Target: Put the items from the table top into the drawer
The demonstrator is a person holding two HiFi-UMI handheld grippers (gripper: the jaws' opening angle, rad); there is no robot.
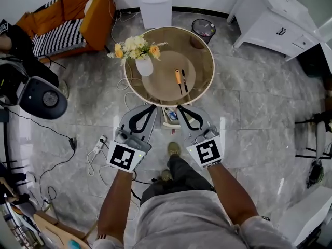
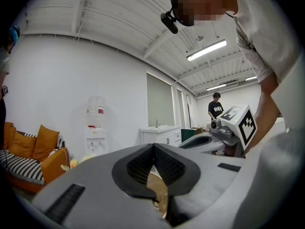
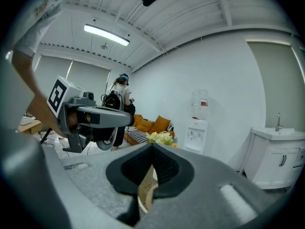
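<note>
1. Orange-handled tool (image 1: pixel 178 80) and black pen (image 1: pixel 184 81): flat on the round glass table (image 1: pixel 206 46), just beside each other, right of the vase of flowers (image 1: pixel 143 65) and apart from it.
2. Long axes nearly parallel, running from the near rim toward the far side of the table top; orange handle at the far end, thin dark end toward the person.
3. Left gripper (image 1: pixel 152 109) and right gripper (image 1: pixel 180 109): both with jaws together and nothing between them, tips at the near rim, short of both items.
4. Between the two tips, below the rim: what looks like a white drawer (image 1: pixel 170 116) already pulled open, something blue inside; contents too small to name.
5. Step in hand, by judgement: the approach, before any pick; both items not yet touched.
6. Next move probably calls for parting one gripper's jaws, reaching over the rim, and closing across the narrow width of one item, not along its length, clear of its neighbour.
</note>
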